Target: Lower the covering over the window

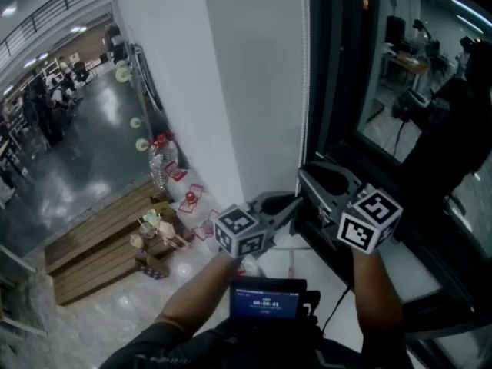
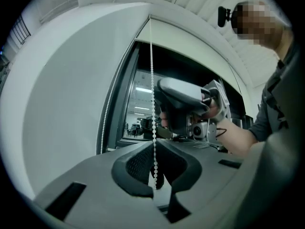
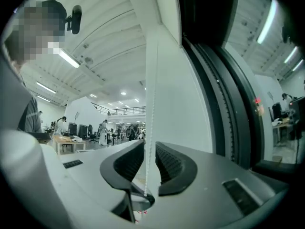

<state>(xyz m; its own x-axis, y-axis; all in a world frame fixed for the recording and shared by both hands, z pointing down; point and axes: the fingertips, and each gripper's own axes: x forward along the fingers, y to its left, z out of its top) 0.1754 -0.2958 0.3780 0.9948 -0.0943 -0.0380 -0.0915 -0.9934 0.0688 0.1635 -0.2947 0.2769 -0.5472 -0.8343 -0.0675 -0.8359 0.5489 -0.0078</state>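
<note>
A white roller blind hangs beside the dark window frame. Its white bead chain runs straight down and taut between the tips of my left gripper, which is shut on it. In the head view the left gripper sits just below the right gripper, both at the blind's lower right corner. The same chain hangs in the gap of my right gripper, whose jaws stand apart and do not press on it. The right gripper's grey housing shows above the left one.
The window glass is at the right, with a pale sill under it. Far below at the left lie wooden pallets, water bottles and small items. A device with a lit screen hangs at the person's chest.
</note>
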